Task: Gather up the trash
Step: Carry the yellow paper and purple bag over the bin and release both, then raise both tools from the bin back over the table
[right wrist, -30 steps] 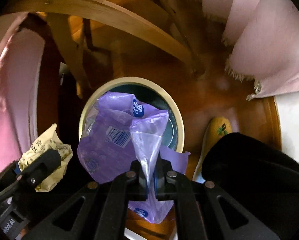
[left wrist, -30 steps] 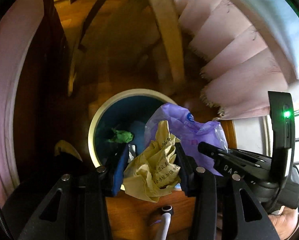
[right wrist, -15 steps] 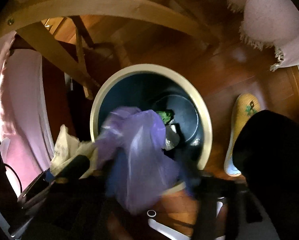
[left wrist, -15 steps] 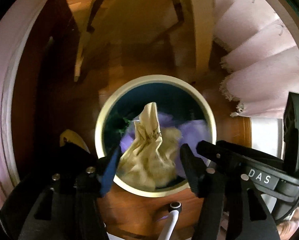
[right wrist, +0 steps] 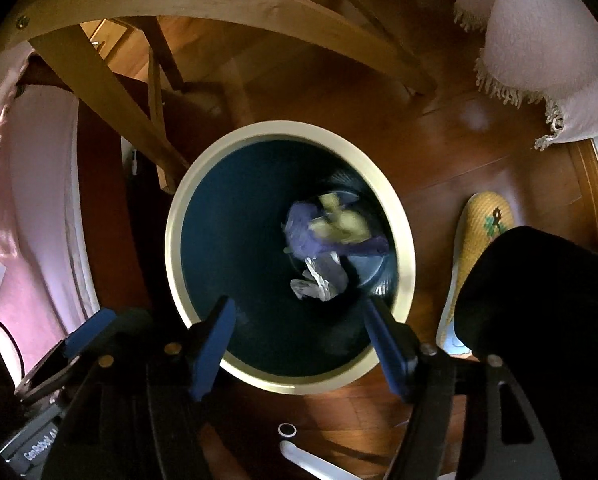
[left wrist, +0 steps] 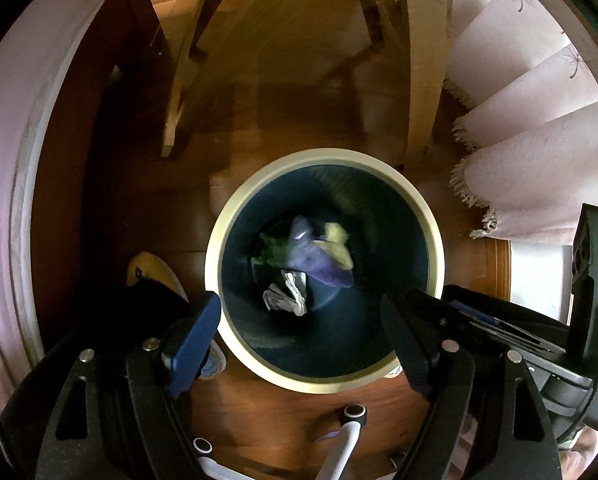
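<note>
A round bin with a cream rim (left wrist: 433,232) (right wrist: 171,236) and dark blue inside stands on the wooden floor below both grippers. At its bottom lie the purple plastic bag (left wrist: 319,264) (right wrist: 311,236), the yellow crumpled paper (left wrist: 337,240) (right wrist: 347,222), a green scrap (left wrist: 273,248) and a silver wrapper (left wrist: 285,300) (right wrist: 319,280). My left gripper (left wrist: 299,312) is open and empty above the bin's near rim. My right gripper (right wrist: 299,316) is open and empty above the bin too.
Wooden chair legs (left wrist: 419,60) (right wrist: 99,80) stand beyond the bin. A pink fringed cloth (left wrist: 531,168) (right wrist: 539,40) hangs at the right. A yellow slipper (right wrist: 479,240) (left wrist: 151,272) lies beside the bin. The right gripper's body (left wrist: 579,320) shows at the lower right of the left wrist view.
Both grippers opened. The yellow paper left the left gripper and the purple bag left the right gripper; both fell to the bottom of the bin.
</note>
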Available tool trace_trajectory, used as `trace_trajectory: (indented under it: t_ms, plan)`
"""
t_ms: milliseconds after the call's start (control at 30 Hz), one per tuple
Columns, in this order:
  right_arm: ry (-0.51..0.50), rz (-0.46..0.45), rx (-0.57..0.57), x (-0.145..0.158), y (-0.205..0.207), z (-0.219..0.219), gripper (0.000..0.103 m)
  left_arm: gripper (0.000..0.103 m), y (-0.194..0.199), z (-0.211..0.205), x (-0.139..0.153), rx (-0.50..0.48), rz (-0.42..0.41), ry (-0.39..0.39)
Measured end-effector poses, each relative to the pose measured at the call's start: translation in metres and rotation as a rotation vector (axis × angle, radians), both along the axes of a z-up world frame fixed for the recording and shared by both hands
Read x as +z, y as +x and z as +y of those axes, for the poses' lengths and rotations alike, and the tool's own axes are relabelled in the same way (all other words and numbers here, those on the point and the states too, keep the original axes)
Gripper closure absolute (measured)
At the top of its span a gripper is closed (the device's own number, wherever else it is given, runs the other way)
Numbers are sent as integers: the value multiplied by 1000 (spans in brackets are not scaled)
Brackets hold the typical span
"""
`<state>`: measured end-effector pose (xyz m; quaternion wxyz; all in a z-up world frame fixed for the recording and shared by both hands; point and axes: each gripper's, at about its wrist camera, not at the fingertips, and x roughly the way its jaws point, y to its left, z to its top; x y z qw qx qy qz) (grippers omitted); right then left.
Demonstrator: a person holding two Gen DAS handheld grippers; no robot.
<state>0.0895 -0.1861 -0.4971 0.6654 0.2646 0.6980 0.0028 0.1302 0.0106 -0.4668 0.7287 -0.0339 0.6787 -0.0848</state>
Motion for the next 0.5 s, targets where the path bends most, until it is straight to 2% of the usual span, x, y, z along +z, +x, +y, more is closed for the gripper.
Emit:
trace_trajectory:
  t_ms: [300, 500]
  plan:
    - [-36, -27, 22, 3, 1, 0, 33, 22, 0, 2, 0, 10, -3, -1]
    - [-74, -75, 32, 17, -1, -2, 33, 22, -1, 4, 6, 18, -1, -21]
